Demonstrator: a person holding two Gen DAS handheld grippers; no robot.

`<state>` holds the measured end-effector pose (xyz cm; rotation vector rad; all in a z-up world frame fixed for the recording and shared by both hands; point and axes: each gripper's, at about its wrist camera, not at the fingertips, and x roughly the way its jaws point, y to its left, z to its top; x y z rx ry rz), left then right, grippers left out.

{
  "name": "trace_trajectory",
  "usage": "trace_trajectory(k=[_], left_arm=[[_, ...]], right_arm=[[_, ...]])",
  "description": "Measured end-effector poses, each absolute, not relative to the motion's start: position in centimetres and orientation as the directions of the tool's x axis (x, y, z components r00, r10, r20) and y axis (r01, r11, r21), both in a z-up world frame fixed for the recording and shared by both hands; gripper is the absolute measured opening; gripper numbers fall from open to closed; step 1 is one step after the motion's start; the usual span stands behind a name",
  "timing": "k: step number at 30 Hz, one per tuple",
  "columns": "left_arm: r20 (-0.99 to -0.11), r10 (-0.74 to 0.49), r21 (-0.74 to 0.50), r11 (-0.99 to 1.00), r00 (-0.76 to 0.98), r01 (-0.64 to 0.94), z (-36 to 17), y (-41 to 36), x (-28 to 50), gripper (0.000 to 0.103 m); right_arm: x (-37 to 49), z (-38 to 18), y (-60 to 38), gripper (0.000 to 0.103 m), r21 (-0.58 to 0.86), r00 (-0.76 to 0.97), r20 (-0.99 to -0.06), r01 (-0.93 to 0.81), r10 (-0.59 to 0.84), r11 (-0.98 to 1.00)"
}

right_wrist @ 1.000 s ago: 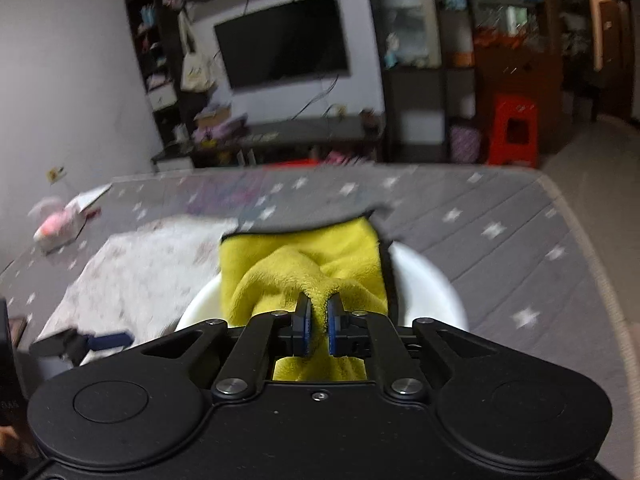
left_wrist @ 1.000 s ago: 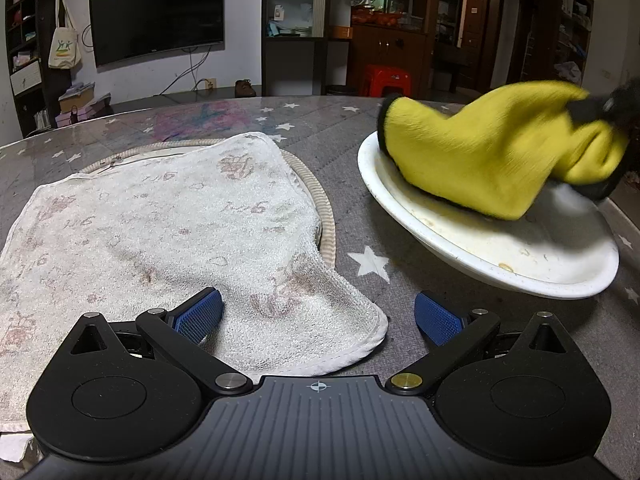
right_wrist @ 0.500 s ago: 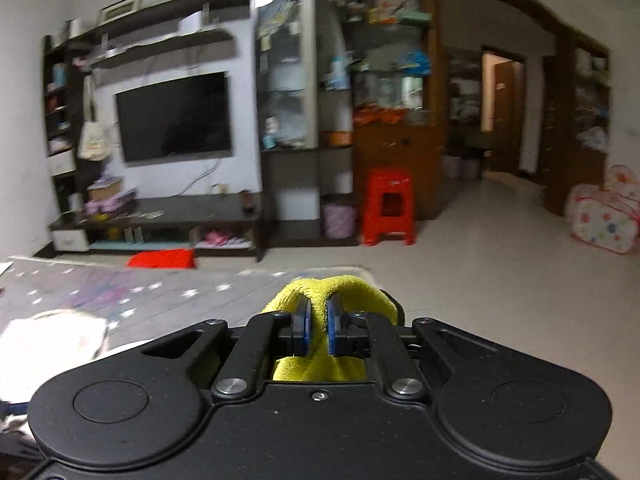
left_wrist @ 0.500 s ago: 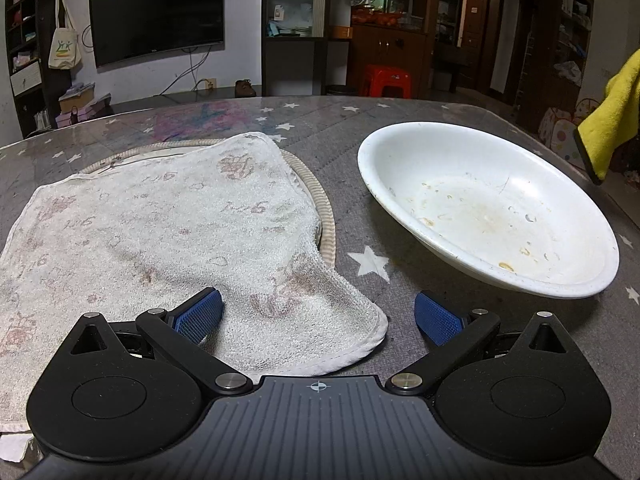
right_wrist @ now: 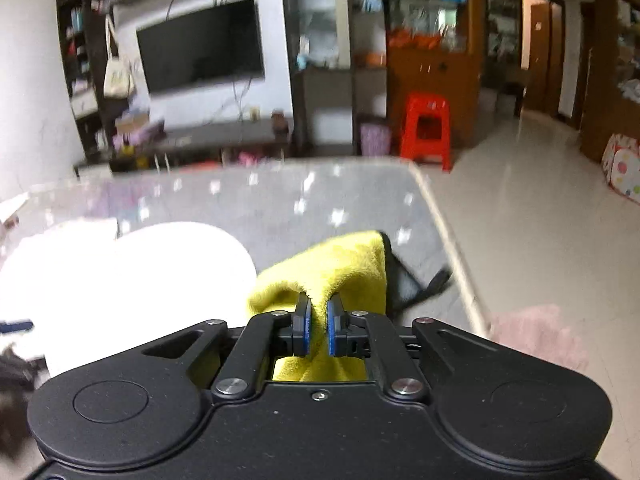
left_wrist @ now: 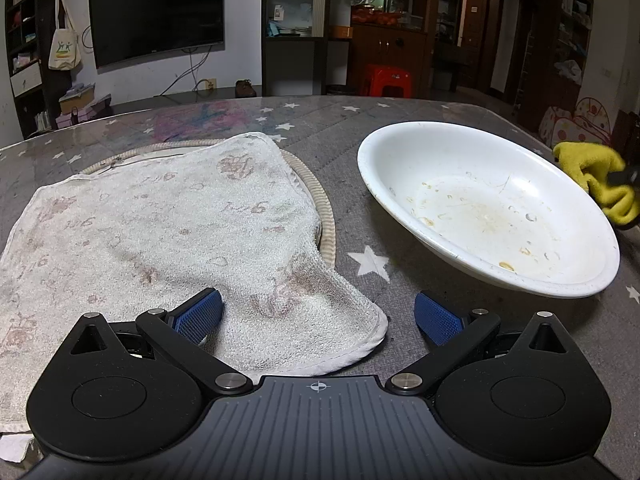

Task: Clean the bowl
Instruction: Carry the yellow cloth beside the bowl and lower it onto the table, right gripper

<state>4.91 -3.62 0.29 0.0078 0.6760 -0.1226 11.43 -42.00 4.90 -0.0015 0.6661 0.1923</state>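
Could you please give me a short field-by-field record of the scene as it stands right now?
bowl: white, on the table, food residue inside, nothing in it
yellow cloth: clamped in the right gripper, beside the bowl's right rim
left gripper: open, empty, over the white towel's corner
white towel: spread flat, left of the bowl
table: grey, star-patterned cover

Wall: white, with a dark flat television (left_wrist: 156,14) mounted on it and cables hanging beneath.
Left corner: dark open shelves (left_wrist: 24,32); a pale tote bag (left_wrist: 64,46) hangs from them.
Centre: tall dark cabinet (left_wrist: 296,28) with glass shelves.
Right of it: brown wooden cupboard (left_wrist: 386,50), a red plastic stool (left_wrist: 386,80) in front.
Floor: pale glossy tiles (right_wrist: 536,208), reflecting light.
Far right: open doorway (left_wrist: 478,32) with a wooden door.
Desk: grey cover (left_wrist: 400,108) printed with white stars.
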Motion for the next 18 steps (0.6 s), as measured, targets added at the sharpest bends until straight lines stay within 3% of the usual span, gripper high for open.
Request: trace_trajectory(k=[4, 9, 15, 18], left_arm=[[-0.625, -0.110, -0.032, 0.993, 0.773, 0.116, 0.3, -3.6, 4.9, 0.103], [-0.625, -0.110, -0.032, 0.993, 0.773, 0.116, 0.3, -3.6, 4.9, 0.103], [-0.625, -0.111, -0.032, 0.993, 0.773, 0.116, 0.3, -3.6, 4.9, 0.103], [-0.625, -0.111, -0.033, 0.993, 0.773, 0.116, 0.3, -3.6, 4.9, 0.103]], right_arm=[[12.8, 2.2, -41.3, 0.009, 0.046, 0.741, -0.651, -0.177, 0.164, 0.983], [13.2, 1.7, -39.5, 0.009, 0.066, 0.742, -0.636, -0.221, 0.212, 0.973], [11.7, 1.7, -38.0, 0.011, -0.009, 0.751, -0.618, -0.299, 0.230, 0.954], [11.4, 2.0, -38.3, 0.018, -0.016, 0.755, -0.616, -0.295, 0.223, 0.955]])
